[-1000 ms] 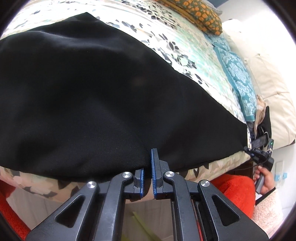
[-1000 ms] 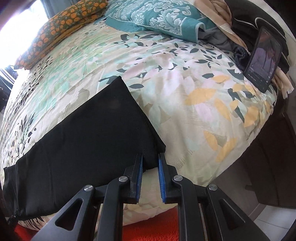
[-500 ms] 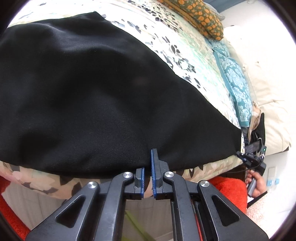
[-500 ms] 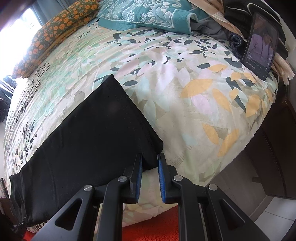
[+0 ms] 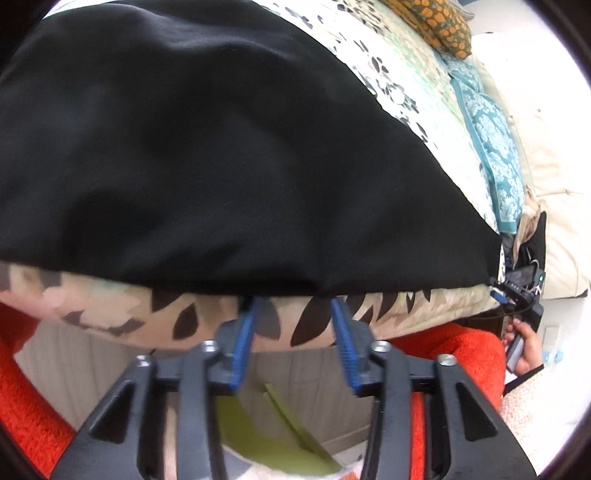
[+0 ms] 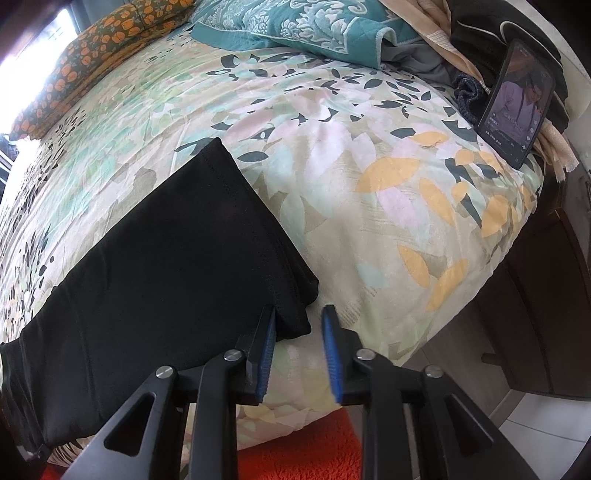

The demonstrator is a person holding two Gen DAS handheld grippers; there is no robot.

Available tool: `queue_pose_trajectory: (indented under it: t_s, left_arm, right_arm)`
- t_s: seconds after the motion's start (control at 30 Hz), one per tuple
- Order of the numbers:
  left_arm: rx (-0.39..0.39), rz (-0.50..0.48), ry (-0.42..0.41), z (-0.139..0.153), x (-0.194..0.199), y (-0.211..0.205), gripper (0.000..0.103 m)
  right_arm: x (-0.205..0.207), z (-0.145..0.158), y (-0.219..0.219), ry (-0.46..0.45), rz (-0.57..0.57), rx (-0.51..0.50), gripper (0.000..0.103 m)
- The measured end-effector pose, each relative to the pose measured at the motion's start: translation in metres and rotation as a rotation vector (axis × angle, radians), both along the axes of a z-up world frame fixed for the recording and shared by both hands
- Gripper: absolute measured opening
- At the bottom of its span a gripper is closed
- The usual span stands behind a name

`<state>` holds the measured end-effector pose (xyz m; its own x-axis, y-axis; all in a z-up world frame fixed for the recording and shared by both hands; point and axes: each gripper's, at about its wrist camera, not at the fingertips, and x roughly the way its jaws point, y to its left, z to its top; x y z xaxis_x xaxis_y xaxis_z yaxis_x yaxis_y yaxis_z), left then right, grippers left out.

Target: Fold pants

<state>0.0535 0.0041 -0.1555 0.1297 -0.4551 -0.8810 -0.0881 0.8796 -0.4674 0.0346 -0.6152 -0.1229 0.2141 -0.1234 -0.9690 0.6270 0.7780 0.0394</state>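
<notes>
The black pants lie flat on the floral bedspread, along the bed's near edge. In the right wrist view the pants end at a hemmed corner close to the bed edge. My left gripper is open, just below the pants' near edge, holding nothing. My right gripper is open at the hem corner, its left finger touching the cloth. The right gripper and hand also show at the far right of the left wrist view.
A phone stands propped against a pile of clothes at the bed's right corner. A teal pillow and an orange patterned pillow lie at the far side. An orange rug covers the floor below.
Both grippers have opened and let go of the pants' edge. The pants now lie flat on the bed. The left gripper has dropped slightly below the bed edge.
</notes>
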Motion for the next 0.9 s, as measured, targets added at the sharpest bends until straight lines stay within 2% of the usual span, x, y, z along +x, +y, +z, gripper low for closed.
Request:
queue_pose_trajectory:
  t_s: [0.03,0.07,0.13,0.2,0.27,0.3,0.33,0.37,0.4,0.43,0.5,0.53,0.57,0.63,0.67,0.77,0.83,0.9]
  left_arm:
    - [0.003,0.019,-0.024,0.009,-0.007,0.009,0.063]
    - [-0.003,0.040,-0.056,0.019,-0.011,0.021,0.063]
    - [0.018,0.119,-0.132,0.038,-0.010,0.052,0.063]
    - [0.081,0.233,-0.235,0.054,0.003,0.094,0.064]
    - [0.189,0.297,-0.285,0.054,0.024,0.132,0.071]
    - [0.282,0.279,-0.260,0.043,0.037,0.145,0.071]
    - [0.420,0.242,-0.195,0.026,0.051,0.156,0.065]
    - [0.514,0.209,-0.166,0.011,0.060,0.165,0.028]
    - [0.587,0.213,-0.206,0.010,0.062,0.175,0.012]
    - [0.608,0.245,-0.218,0.014,0.063,0.184,0.011]
    - [0.494,0.345,-0.181,0.018,0.062,0.203,0.011]
    - [0.464,0.376,-0.183,0.021,0.059,0.206,0.012]
    - [0.442,0.384,-0.191,0.024,0.055,0.205,0.016]
    - [0.411,0.361,-0.213,0.031,0.046,0.194,0.049]
    - [0.417,0.342,-0.230,0.034,0.041,0.187,0.075]
    - [0.470,0.274,-0.284,0.042,0.032,0.157,0.078]
    - [0.542,0.231,-0.230,0.032,0.034,0.147,0.078]
    - [0.617,0.235,-0.147,0.019,0.037,0.150,0.079]
  right_arm:
    - [-0.001,-0.002,-0.002,0.003,-0.009,0.011,0.075]
    - [-0.002,-0.003,-0.003,-0.001,-0.013,0.028,0.081]
    - [-0.004,-0.003,-0.004,-0.006,-0.023,0.030,0.081]
    - [-0.006,0.000,-0.003,-0.008,-0.026,0.010,0.081]
    - [-0.007,0.006,-0.001,-0.013,-0.034,-0.022,0.081]
    - [-0.007,0.009,-0.001,-0.020,-0.044,-0.039,0.081]
    - [-0.009,0.013,-0.002,-0.031,-0.058,-0.054,0.081]
    - [-0.011,0.017,-0.003,-0.046,-0.078,-0.067,0.081]
    - [-0.015,0.023,-0.004,-0.066,-0.101,-0.085,0.081]
    - [-0.018,0.031,-0.002,-0.087,-0.123,-0.120,0.081]
    - [-0.023,0.054,0.011,-0.139,-0.125,-0.224,0.081]
    - [-0.021,0.065,0.025,-0.168,-0.089,-0.261,0.082]
    - [-0.016,0.074,0.042,-0.202,-0.031,-0.264,0.082]
    - [0.001,0.081,0.088,-0.262,0.138,-0.164,0.089]
    - [0.014,0.080,0.117,-0.273,0.238,-0.099,0.089]
    - [0.046,0.062,0.215,-0.272,0.505,0.003,0.089]
    - [0.060,0.040,0.278,-0.267,0.641,0.027,0.089]
    - [0.070,0.007,0.329,-0.203,0.766,0.024,0.089]
